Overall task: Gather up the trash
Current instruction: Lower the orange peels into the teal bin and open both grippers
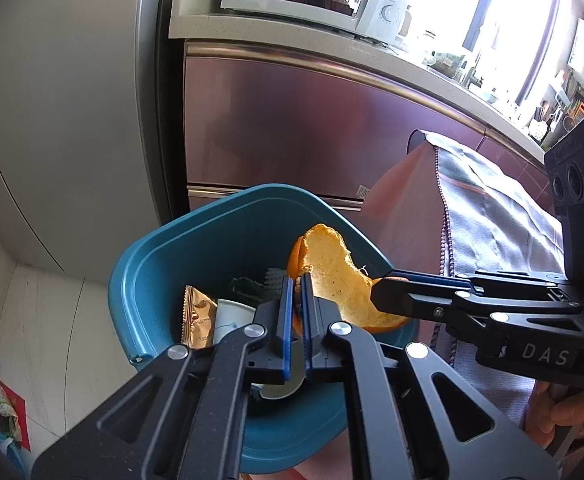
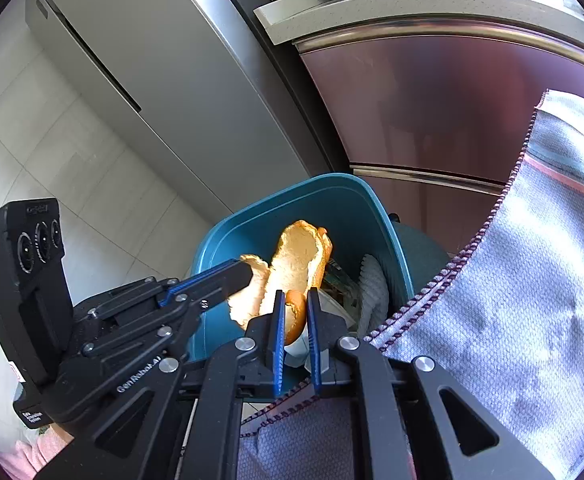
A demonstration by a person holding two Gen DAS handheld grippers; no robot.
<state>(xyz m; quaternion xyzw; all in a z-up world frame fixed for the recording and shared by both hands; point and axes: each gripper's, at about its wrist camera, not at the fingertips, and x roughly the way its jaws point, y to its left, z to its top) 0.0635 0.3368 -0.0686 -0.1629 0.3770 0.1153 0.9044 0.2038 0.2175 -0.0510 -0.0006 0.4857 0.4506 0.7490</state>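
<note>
Both the left hand-held gripper (image 1: pixel 297 280) and right hand-held gripper (image 2: pixel 295 296) are clamping the orange peel (image 1: pixel 332 276) above the blue bin (image 1: pixel 152 264); releasing comes next.

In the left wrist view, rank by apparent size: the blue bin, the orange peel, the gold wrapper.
1. Teal-blue plastic bin: largest by far.
2. Curled orange peel, pale inside: clearly smaller; it is held above the bin, nearer the camera, so it looks inflated.
3. Gold foil wrapper inside the bin: smallest, partly hidden.
</note>
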